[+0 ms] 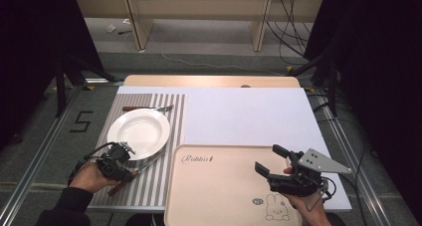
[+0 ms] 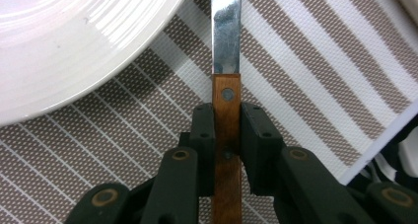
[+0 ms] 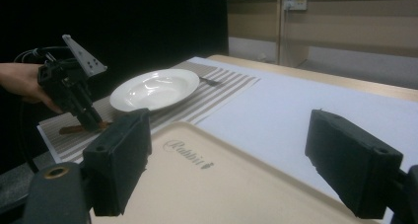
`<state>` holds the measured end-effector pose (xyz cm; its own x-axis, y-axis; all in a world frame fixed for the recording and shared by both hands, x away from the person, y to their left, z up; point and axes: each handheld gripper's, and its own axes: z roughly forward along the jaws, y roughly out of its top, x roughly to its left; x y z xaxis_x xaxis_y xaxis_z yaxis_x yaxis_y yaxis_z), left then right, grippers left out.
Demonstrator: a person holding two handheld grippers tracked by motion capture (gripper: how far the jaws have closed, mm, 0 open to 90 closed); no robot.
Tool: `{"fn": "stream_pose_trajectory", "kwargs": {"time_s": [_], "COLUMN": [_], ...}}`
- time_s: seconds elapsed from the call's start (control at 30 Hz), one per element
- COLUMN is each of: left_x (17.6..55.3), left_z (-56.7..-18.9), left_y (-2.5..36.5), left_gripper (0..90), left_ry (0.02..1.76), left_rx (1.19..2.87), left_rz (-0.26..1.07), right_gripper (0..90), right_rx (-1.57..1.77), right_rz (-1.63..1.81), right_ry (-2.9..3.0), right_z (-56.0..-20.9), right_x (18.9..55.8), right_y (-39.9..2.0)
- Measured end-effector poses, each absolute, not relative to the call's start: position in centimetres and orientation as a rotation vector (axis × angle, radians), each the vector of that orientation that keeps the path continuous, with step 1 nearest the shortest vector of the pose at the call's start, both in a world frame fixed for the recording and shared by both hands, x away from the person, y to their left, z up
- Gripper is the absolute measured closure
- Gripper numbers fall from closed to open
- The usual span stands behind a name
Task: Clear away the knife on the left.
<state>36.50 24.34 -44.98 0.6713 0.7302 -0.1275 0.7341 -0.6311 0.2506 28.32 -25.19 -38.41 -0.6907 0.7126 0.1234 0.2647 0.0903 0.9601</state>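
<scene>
A knife with a wooden handle [image 2: 227, 93] and a steel blade [image 2: 226, 31] lies on the striped placemat [image 1: 144, 186], just right of the white plate [image 1: 139, 131]. My left gripper [image 2: 227, 113] is shut on the handle, one pad pressed against each side, and it points down at the mat. In the high view it sits at the plate's near edge [image 1: 127, 173]. My right gripper [image 1: 266, 157] hovers open over the beige tray [image 1: 219, 186], with nothing between its jaws. From the right gripper view, the left gripper [image 3: 91, 120] stands over the knife handle [image 3: 74, 129].
A fork [image 1: 149, 108] lies on the placemat beyond the plate. A white sheet [image 1: 249, 116] covers the table's middle and right. The tray carries a rabbit drawing [image 1: 276, 208] near its front right corner. Dark floor and stands surround the table.
</scene>
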Motion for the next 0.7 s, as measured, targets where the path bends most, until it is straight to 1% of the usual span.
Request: {"fn": "stream_pose_trajectory", "kwargs": {"time_s": [0.33,0.7], "left_x": [36.0,35.5], "left_z": [-44.0,-43.0], "left_y": [23.8,22.8], "left_gripper": [76.7,76.7], "left_ry": [1.153,1.078], "left_rx": [2.531,2.42], "left_rz": [-0.017,-0.094], "right_gripper": [18.7,18.7], "right_rx": [0.963,0.965], "right_rz": [1.631,1.631], "right_ry": [1.998,1.998], "right_z": [-38.4,-38.4], "right_x": [28.3,28.3], "right_y": [-25.2,-25.2]}}
